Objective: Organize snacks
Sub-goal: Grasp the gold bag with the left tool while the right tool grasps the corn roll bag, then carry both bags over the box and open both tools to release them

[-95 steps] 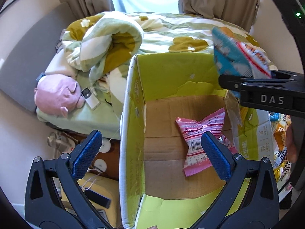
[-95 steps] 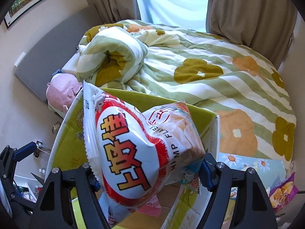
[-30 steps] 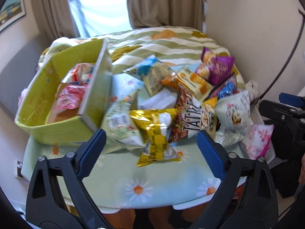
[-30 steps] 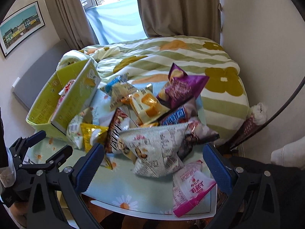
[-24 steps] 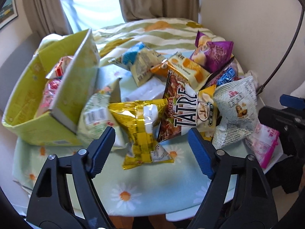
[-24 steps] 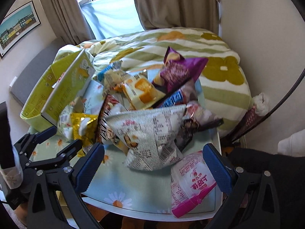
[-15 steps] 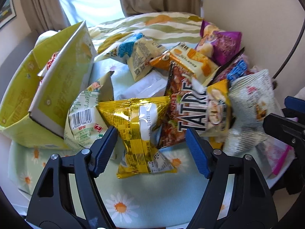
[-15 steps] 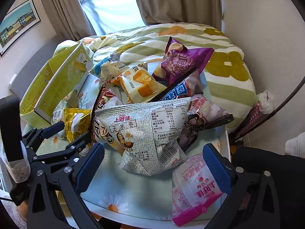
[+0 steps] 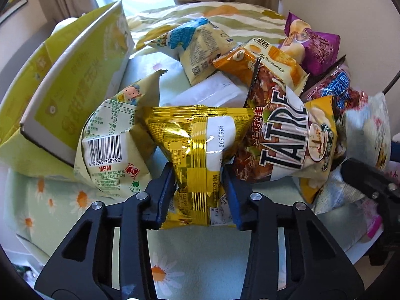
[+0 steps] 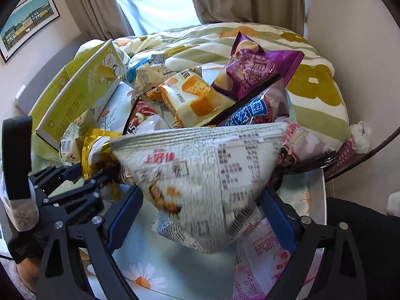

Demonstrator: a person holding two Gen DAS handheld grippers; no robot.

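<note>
While the yellow-green box tilts, left gripper pinches gold bag

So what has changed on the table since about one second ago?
The left gripper moved forward to the pile and closed on the gold snack bag, which it now pinches. The right gripper came close to the grey-white snack bag; its jaws stand open around it. The yellow-green box and the other bags stayed in place.
</note>
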